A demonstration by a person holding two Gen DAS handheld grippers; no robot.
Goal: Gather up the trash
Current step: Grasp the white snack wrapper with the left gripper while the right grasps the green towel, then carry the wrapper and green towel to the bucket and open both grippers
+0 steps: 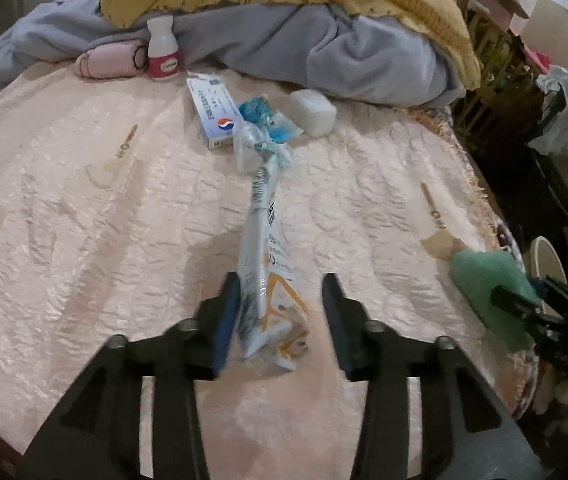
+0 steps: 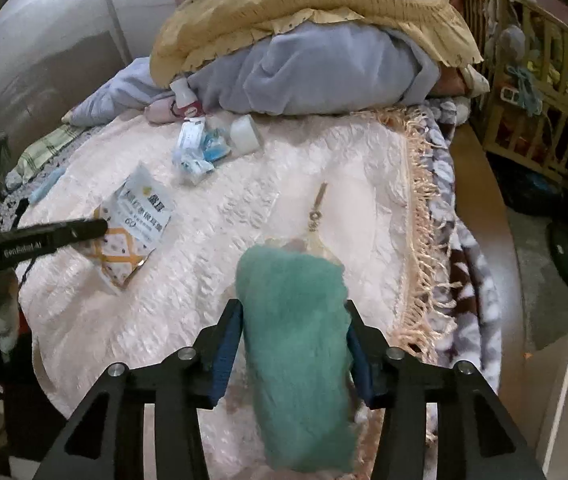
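A bed (image 2: 304,184) with a shiny peach quilted cover fills most of the view, fringe (image 2: 424,240) down its right edge. Far end's piled with a grey blanket (image 2: 324,76) and yellow pillow (image 2: 304,4). Wooden crib (image 2: 524,80) far right, pale wall (image 2: 43,48) left.

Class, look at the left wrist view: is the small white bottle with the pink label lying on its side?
No. The white bottle stands upright on the bedspread, cap up, against the grey blanket.

Black grippers (image 1: 279,312) (blue pads (image 1: 225,320)), silver screws (image 2: 117,370)
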